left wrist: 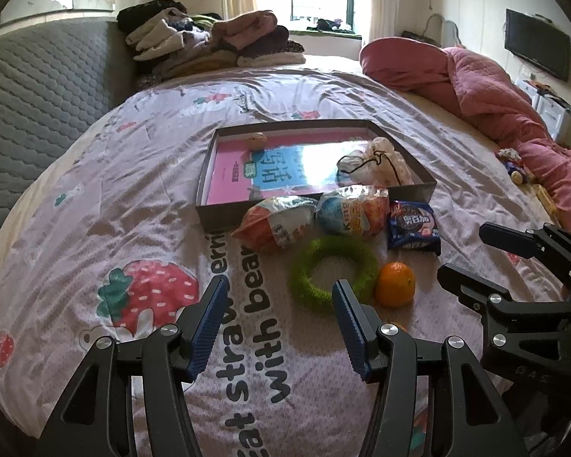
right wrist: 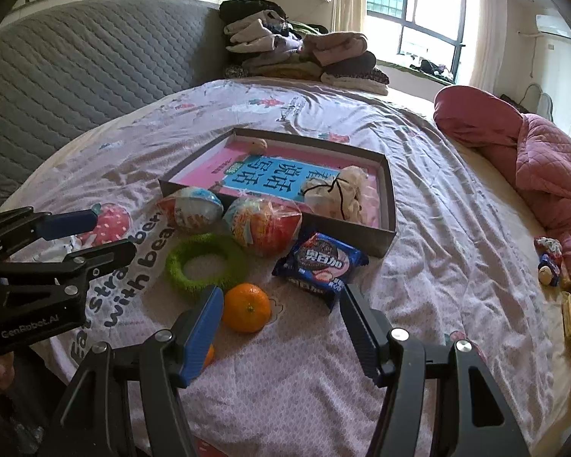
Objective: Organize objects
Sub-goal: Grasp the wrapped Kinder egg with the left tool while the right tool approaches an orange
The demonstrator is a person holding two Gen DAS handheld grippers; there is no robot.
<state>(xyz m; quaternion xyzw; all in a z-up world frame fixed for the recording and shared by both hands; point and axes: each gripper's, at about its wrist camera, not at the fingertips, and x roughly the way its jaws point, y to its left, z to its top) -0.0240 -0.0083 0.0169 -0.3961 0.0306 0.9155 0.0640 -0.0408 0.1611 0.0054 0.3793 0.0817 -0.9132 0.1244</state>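
A shallow dark box (left wrist: 217,217) (right wrist: 390,190) lies on the bed, holding a pink book (left wrist: 285,171), a white cloth bundle (left wrist: 380,163) (right wrist: 346,190) and a small tan toy (left wrist: 255,139). In front of it lie two wrapped snack balls (left wrist: 276,224) (left wrist: 352,209), a blue cookie packet (left wrist: 413,228) (right wrist: 319,262), a green fuzzy ring (left wrist: 333,268) (right wrist: 205,264) and an orange (left wrist: 395,283) (right wrist: 246,306). My left gripper (left wrist: 279,306) (right wrist: 99,234) is open, just short of the ring. My right gripper (right wrist: 281,314) (left wrist: 464,251) is open, near the orange and the packet.
A second orange (right wrist: 208,356) peeks out behind my right gripper's left finger. A pink quilt (left wrist: 495,99) is bunched at the right. Folded clothes (left wrist: 209,42) are stacked at the head of the bed. Small toys (right wrist: 550,262) lie at the right edge.
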